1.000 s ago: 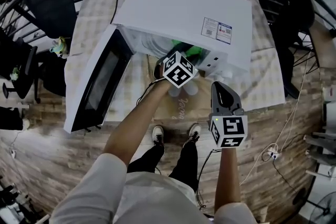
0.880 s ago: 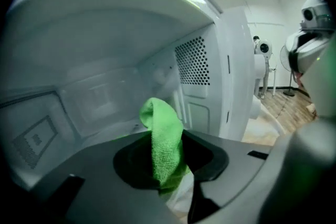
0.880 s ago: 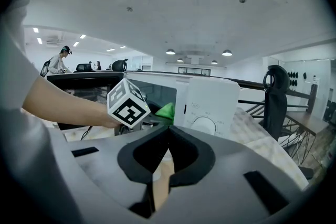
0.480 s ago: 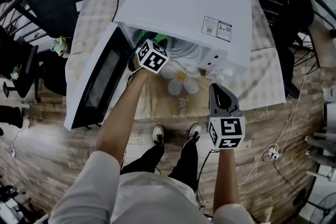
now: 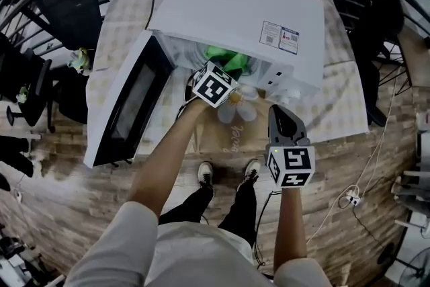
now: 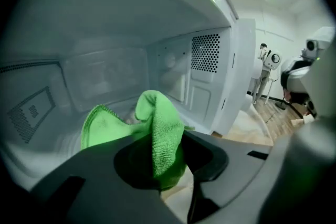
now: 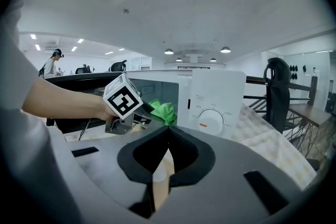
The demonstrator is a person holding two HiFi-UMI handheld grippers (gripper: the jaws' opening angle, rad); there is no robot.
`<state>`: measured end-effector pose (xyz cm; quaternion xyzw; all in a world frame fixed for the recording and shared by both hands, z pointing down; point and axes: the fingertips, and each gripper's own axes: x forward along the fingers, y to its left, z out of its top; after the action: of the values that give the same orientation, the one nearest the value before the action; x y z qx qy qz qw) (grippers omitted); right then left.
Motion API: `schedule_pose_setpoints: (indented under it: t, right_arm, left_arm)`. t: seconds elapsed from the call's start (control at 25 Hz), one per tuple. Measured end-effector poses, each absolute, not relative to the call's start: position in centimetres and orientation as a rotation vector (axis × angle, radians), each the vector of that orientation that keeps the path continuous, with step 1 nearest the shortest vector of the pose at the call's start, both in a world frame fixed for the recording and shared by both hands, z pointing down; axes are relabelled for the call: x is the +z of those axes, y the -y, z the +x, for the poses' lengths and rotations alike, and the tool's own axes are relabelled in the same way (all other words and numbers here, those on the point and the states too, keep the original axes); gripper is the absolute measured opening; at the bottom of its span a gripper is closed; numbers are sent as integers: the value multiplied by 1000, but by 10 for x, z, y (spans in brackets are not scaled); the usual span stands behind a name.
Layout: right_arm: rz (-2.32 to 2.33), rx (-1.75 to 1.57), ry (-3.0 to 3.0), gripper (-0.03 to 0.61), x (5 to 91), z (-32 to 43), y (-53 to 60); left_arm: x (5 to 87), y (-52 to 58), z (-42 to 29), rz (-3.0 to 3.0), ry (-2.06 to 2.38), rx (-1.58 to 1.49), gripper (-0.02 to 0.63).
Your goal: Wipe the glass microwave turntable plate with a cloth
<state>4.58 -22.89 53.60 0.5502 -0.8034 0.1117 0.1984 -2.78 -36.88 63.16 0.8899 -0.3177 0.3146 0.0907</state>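
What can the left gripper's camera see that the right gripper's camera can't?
Only the left gripper view looks inside the microwave: its back wall and the dotted vent holes on the side wall, with the left gripper pinching the green cloth up close. Only the right gripper view shows the microwave's front with its round dial, the left gripper's marker cube, the person's arm, and the right gripper, shut and empty. Both show the green cloth and the microwave.

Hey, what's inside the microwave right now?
The green cloth, pinched in the shut left gripper, is inside the open microwave, bare white walls behind it. Cloth and gripper cover the floor below, so the glass plate cannot be made out.
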Motion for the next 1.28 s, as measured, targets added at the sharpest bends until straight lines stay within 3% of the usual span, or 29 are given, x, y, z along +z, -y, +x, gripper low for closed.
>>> schedule_pose_setpoints:
  t: [0.28, 0.6, 0.8, 1.28]
  right_arm:
    - [1549, 312, 2234, 14, 537, 52, 230]
    - [1532, 346, 2225, 14, 549, 53, 230]
    - [1523, 345, 2212, 14, 558, 55, 233]
    - [1509, 326, 2186, 14, 562, 58, 223]
  left_arm:
    - [619, 364, 10, 2730, 824, 873, 127]
    - [606, 449, -86, 2600, 1526, 1218, 130]
    - [632, 464, -111, 2446, 1567, 1390, 139]
    - [636, 436, -16, 2795, 1101, 1322, 132]
